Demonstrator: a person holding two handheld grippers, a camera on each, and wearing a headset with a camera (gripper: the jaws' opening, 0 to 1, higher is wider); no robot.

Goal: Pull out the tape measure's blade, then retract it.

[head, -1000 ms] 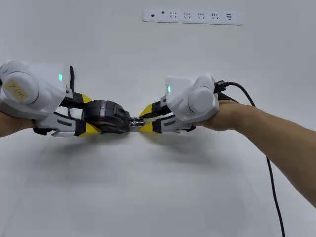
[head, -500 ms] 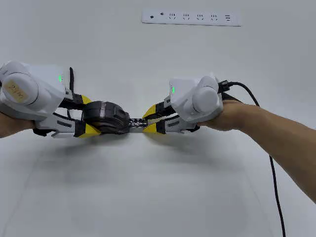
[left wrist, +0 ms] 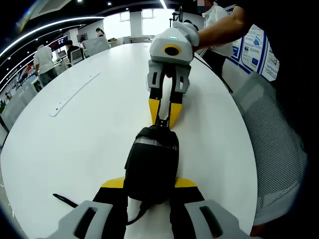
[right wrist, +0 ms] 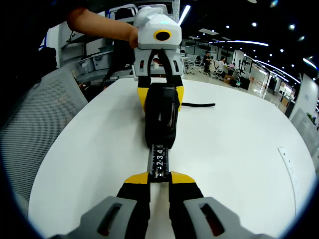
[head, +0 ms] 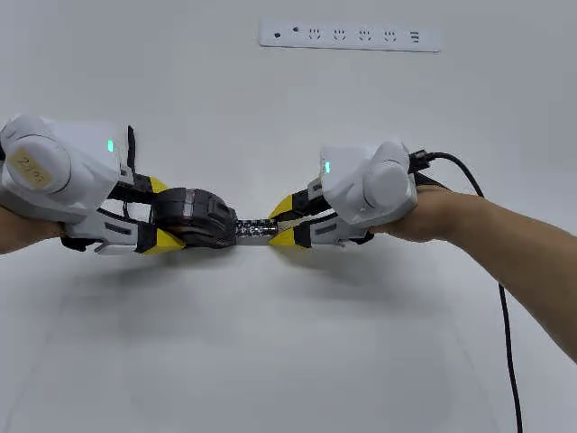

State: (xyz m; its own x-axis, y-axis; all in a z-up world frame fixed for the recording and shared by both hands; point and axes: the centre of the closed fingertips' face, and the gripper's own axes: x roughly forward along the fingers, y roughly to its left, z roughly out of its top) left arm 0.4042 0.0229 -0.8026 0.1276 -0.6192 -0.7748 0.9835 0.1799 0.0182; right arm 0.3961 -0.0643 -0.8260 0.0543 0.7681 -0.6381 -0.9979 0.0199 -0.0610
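Pull-out barely begun.
Mid-frame, left tongs (head: 169,215) clamp the black rubber-cased tape measure (head: 198,215), right tongs (head: 287,225) pinch its numbered blade (head: 254,230); next probably calls for steady separation.

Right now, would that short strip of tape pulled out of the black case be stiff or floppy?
Probably stiff: the short blade spans straight from the case to the right gripper without sagging. Thin and narrow, it might slip from the jaws.
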